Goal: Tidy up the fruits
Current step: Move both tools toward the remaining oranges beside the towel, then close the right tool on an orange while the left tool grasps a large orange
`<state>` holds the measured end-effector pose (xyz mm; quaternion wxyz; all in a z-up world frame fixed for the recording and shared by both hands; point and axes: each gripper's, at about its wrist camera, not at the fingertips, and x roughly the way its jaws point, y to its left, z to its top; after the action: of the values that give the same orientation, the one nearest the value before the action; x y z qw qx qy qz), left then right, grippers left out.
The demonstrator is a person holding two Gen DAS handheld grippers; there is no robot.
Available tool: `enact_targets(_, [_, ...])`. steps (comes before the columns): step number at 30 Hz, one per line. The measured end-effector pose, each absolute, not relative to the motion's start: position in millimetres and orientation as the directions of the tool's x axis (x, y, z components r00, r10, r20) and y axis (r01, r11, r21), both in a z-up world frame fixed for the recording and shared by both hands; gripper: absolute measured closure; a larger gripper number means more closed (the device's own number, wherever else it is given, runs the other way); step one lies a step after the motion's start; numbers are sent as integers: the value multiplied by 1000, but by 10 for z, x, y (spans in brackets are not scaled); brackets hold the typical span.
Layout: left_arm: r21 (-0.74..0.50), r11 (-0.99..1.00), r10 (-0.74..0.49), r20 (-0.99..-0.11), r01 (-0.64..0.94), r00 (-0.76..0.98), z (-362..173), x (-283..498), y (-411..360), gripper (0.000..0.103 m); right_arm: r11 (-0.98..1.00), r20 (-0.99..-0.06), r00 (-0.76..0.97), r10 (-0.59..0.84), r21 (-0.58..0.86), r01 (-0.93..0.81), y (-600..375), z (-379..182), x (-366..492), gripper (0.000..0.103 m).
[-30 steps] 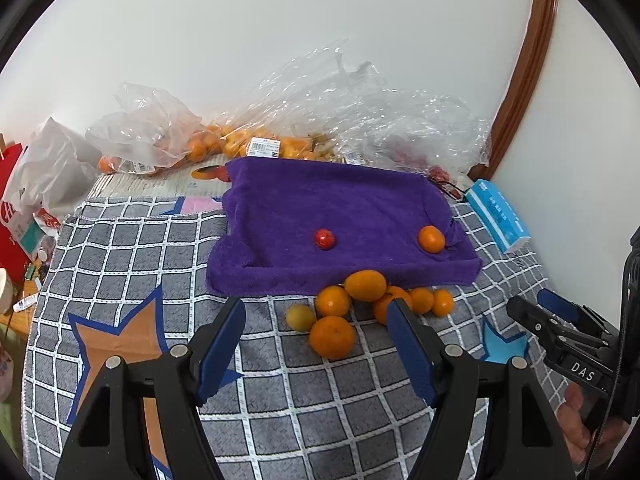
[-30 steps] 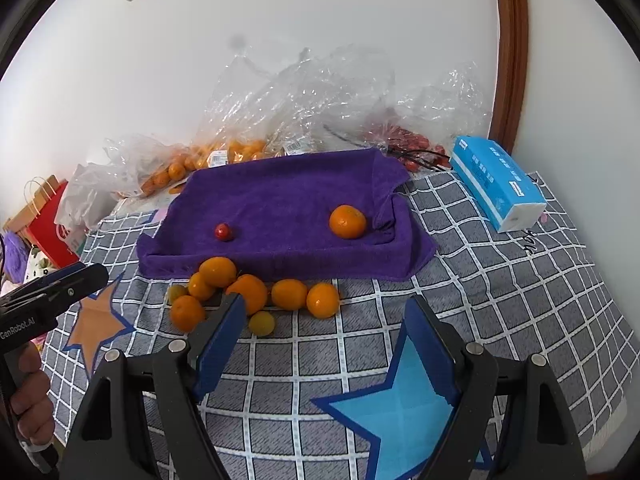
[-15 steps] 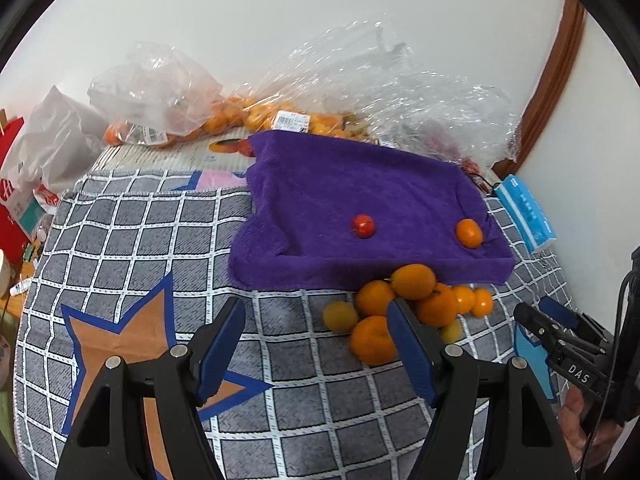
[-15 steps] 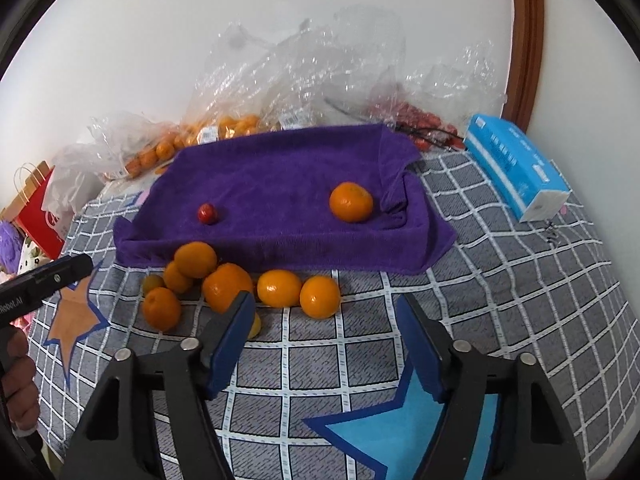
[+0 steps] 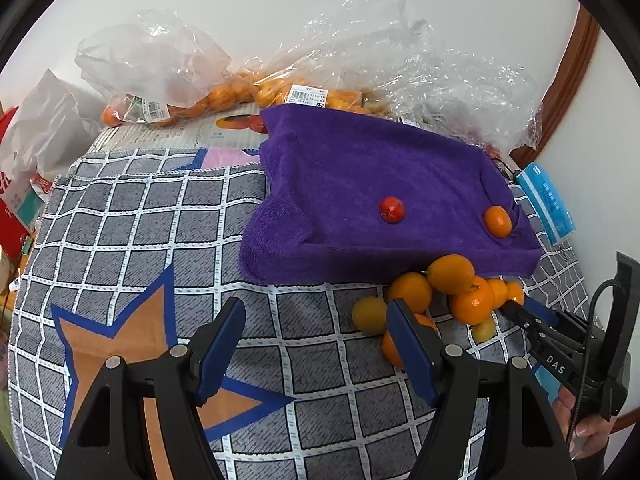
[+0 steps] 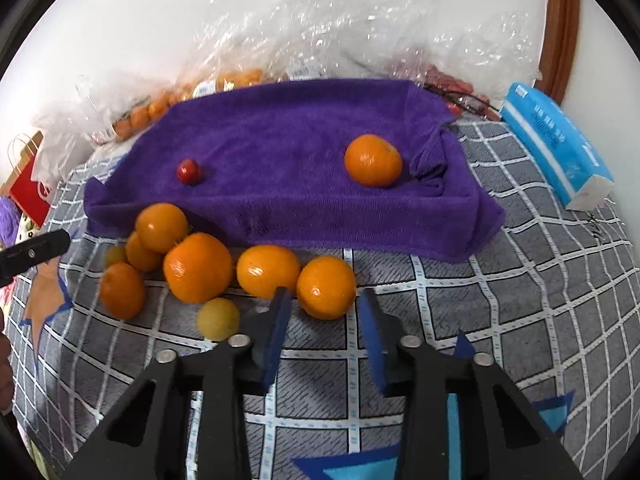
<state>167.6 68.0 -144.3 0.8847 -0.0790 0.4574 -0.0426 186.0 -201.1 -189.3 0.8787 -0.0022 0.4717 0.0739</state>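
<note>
— Grey checked cloth (image 6: 500, 280) all over, soft purple towel (image 6: 280, 152) across the middle of the frame. Shiny crinkly bags (image 6: 360, 28) up top.

— Where's the orange (image 6: 326, 287)?

— Low middle, on the cloth, just past the right gripper (image 6: 323, 312). Blue fingers (image 6: 280, 320) apart, nothing between. Left gripper (image 5: 316, 334) wide apart too, bare.

— Hard to grab?

— Probably light, round, smooth, a bit squishy. Could roll. Best pinched gently across the fat middle.
</note>
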Motion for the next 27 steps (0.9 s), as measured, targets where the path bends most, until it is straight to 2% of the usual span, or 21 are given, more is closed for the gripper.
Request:
enact_targets(14, [-176, 984, -152, -809, 13, 568, -1456, 1729, 615, 31, 984, -834, 530, 155, 80, -162, -2129, -1887, 1701, 72])
enact_targets(20, [-167, 986, -143, -813, 8, 565, -1454, 1698, 670, 31, 983, -829, 537, 160, 84, -164, -2110, -1933, 1802, 66])
enact_targets(27, [-222, 974, -205, -804, 39, 558, -1481, 1635, 642, 31, 983, -819, 547, 171, 102, -154, -2148, -1913, 1811, 69])
